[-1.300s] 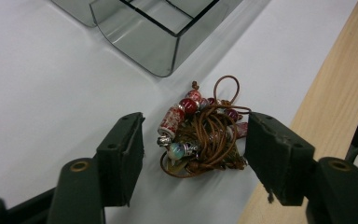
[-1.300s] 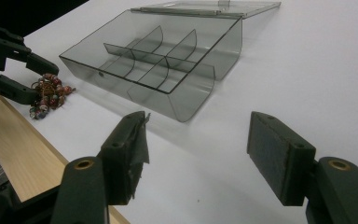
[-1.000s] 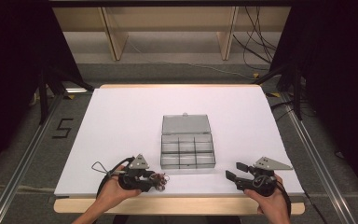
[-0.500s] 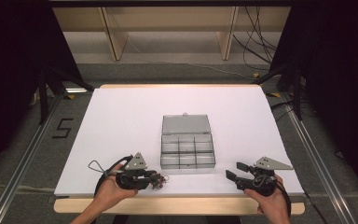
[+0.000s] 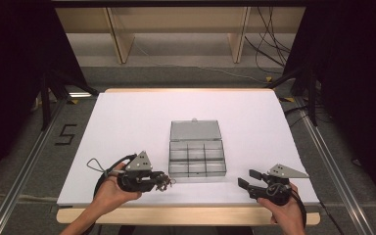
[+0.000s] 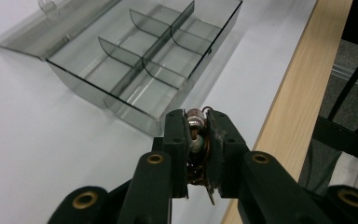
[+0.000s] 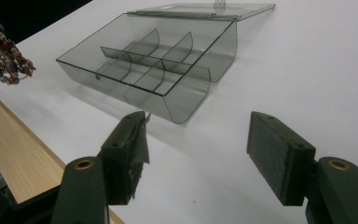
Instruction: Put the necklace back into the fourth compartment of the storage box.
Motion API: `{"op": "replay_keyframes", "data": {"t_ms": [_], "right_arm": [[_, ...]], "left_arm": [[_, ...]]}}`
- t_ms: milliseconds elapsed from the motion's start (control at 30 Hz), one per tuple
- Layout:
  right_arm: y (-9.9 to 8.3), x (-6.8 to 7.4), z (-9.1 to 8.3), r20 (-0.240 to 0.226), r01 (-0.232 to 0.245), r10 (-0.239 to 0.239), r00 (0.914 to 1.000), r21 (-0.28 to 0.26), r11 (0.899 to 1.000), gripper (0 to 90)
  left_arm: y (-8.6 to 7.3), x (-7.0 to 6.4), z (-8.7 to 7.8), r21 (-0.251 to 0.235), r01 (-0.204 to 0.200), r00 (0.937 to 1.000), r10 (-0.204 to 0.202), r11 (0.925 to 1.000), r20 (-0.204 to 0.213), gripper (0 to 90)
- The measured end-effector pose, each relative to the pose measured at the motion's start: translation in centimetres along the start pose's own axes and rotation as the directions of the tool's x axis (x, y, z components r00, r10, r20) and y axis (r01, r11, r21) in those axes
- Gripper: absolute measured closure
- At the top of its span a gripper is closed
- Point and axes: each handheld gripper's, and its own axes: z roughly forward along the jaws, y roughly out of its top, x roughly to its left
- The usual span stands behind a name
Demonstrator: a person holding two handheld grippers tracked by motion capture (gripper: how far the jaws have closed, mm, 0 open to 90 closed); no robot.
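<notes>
A smoky clear compartment box point(image 5: 197, 159) lies at the table's middle, its lid point(image 5: 196, 130) flat open behind it and its several cells bare. My left gripper point(image 5: 162, 180) hovers near the front edge, just left of the box, shut on a bunch of beaded jewellery point(image 5: 166, 182). In the left gripper view the beads point(image 6: 195, 122) are pinched between the jaws of the left gripper point(image 6: 198, 128), and the box point(image 6: 144, 56) is ahead. My right gripper point(image 5: 247, 178) stands open and holds nothing, right of the box. The right gripper view shows this gripper point(image 7: 198, 140), the box point(image 7: 154, 60) and the beads point(image 7: 7, 63).
The white table top point(image 5: 127, 122) ends in a wooden front edge point(image 5: 186, 215) close under both grippers. Wooden shelf legs point(image 5: 120, 44) and floor cables point(image 5: 269, 44) lie beyond the far edge. Metal rails point(image 5: 29, 161) run along both sides.
My left gripper has shifted slightly near the front edge, still holding the beads. The right gripper and the box have stayed where they were.
</notes>
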Motion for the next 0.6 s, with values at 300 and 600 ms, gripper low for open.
{"op": "replay_keyframes", "data": {"t_ms": [300, 600], "right_arm": [[0.0, -0.1, 0.0, -0.006, -0.003, 0.003, 1.0, 0.0, 1.0, 39.0], [0.0, -0.2, -0.1, 0.002, -0.003, 0.003, 1.0, 0.015, 1.0, 39.0]], "left_arm": [[3.1, 1.4, -0.3, 0.007, -0.004, 1.0, 0.004, 1.0, -0.001, 78.1], [4.7, 2.1, 0.9, 0.016, 0.007, 0.9999, -0.007, 0.9998, 0.014, 78.2]]}}
